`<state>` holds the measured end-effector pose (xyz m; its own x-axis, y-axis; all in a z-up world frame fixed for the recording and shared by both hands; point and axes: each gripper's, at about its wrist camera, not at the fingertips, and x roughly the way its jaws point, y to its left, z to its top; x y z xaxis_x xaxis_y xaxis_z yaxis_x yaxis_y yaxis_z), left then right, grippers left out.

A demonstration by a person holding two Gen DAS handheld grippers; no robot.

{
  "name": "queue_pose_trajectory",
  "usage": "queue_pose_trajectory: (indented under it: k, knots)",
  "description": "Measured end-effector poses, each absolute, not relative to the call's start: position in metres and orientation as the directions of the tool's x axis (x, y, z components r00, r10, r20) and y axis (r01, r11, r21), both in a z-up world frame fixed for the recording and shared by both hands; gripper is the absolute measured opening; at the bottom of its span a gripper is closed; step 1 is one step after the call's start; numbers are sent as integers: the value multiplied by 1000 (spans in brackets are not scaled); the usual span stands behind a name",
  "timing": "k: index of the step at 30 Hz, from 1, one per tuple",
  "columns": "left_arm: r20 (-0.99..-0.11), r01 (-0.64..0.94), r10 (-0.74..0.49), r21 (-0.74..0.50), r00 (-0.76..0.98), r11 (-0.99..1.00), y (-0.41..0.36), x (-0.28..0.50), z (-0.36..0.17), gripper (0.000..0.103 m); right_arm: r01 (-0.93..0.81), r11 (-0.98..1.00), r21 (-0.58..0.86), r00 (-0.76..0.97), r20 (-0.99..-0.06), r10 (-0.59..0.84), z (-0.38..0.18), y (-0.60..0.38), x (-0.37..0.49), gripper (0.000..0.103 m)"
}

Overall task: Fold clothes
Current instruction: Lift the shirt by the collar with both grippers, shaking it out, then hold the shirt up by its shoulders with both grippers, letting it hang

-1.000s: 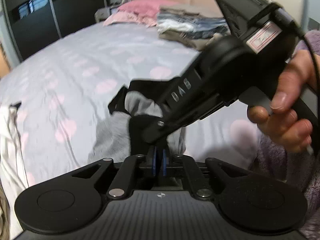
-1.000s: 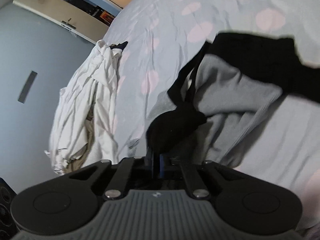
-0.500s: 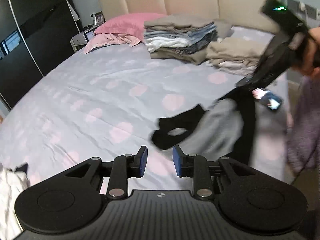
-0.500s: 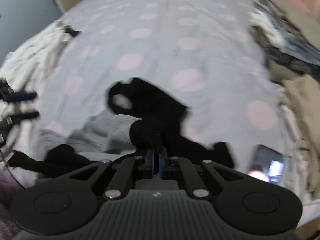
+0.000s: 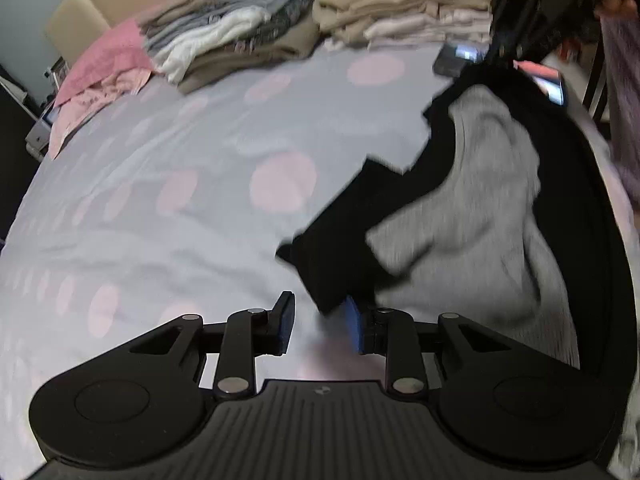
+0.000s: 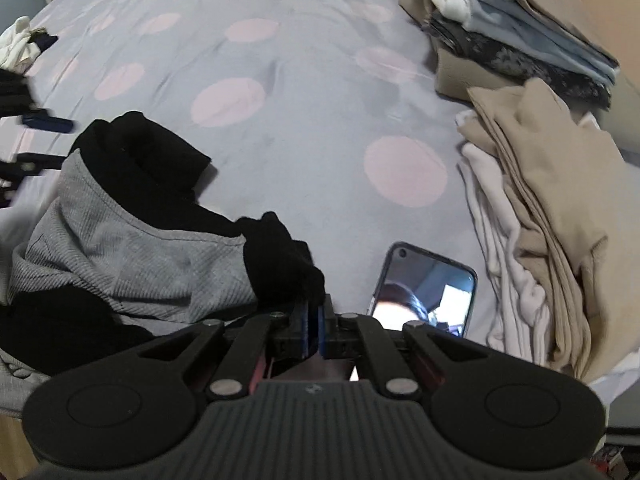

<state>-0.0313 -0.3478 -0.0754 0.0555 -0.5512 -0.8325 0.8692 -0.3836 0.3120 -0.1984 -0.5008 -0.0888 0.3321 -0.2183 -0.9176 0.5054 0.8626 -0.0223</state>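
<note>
Right fingers (image 6: 301, 322) clamping black-grey garment (image 6: 132, 236), left gripper (image 5: 320, 326) spread, no legible writing

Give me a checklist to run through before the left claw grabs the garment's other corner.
1. Right claw shut on the grey and black garment: ok.
2. Left claw open: ok.
3. Black corner between the left claw's fingers: not ok, it lies against the right finger only.
4. Phone clear of the garment: ok in the right wrist view.
5. Free bedsheet for laying the garment flat: ok.
6. Garment spread flat: not ok, bunched.
</note>
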Motion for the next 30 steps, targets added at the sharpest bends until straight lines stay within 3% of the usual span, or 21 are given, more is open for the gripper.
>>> queue_pose_trajectory:
  k: [2, 5, 7, 12, 18, 22, 30]
  knots:
    - [-825, 865, -564, 299, 22, -403, -348, -34, -76, 26, 501, 866, -11, 339, -918, -208, -90, -500, -196, 5]
    - [-819, 849, -573, 316, 19, -424, -344, -41, -77, 9, 508, 861, 13, 344, -920, -189, -92, -503, -195, 5]
    - [-806, 848, -591, 326, 19, -418, -341, -46, -73, 6, 513, 858, 26, 348, -920, -180, -92, -505, -196, 5]
    - [-755, 913, -655, 286, 27, -292, -336, -48, -41, 4, 518, 855, 36, 360, -915, -179, -88, -502, -200, 5]
    - [-713, 947, -677, 313, 183, -75, -316, -36, 13, 3, 524, 851, 43, 444, -866, -230, -62, -495, -206, 5]
    - [-632, 936, -723, 347, 278, 57, -285, -31, 70, 3, 491, 870, 35, 552, -786, -279, -20, -480, -206, 5]
    - [-388, 854, -790, 422, 474, 304, -212, -40, 191, 3, 408, 906, -115, 760, -507, -407, 119, -422, -195, 5]
